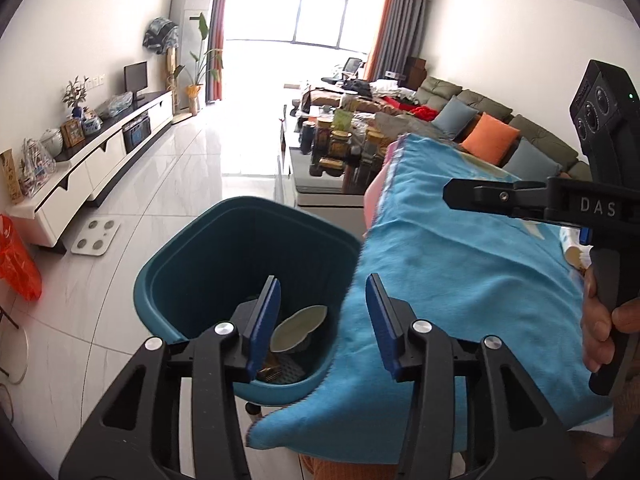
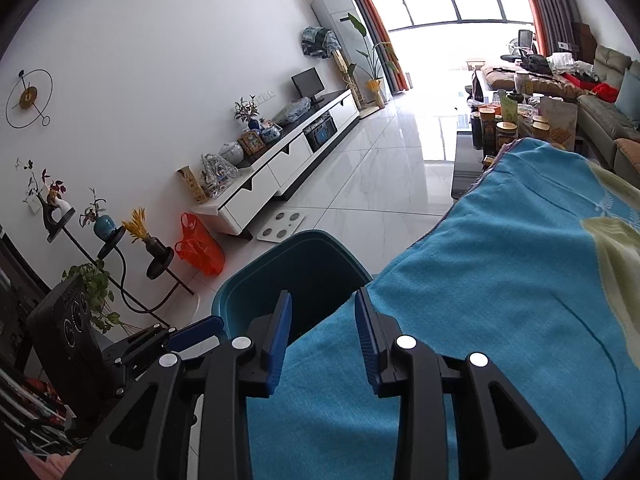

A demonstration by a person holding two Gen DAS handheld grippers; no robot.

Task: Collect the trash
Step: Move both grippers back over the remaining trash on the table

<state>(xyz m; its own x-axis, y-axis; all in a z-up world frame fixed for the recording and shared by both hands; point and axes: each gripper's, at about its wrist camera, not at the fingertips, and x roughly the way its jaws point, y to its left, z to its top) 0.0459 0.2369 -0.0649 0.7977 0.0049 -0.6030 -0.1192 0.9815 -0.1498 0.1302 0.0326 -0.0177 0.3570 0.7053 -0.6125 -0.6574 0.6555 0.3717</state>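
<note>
Inside bin [image 1: 208, 248] | trash [image 1: 298, 328] visible left view only | both grippers' jaws apart, empty

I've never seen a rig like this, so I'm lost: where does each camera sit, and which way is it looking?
Left wrist view: sits on the left claw, open, looking down into the teal bin; the person's hand holding the right claw shows.
Right wrist view: sits on the right claw, open above the blue towel; the left claw shows at lower left.
Both share the bin, towel, TV cabinet and window.
</note>
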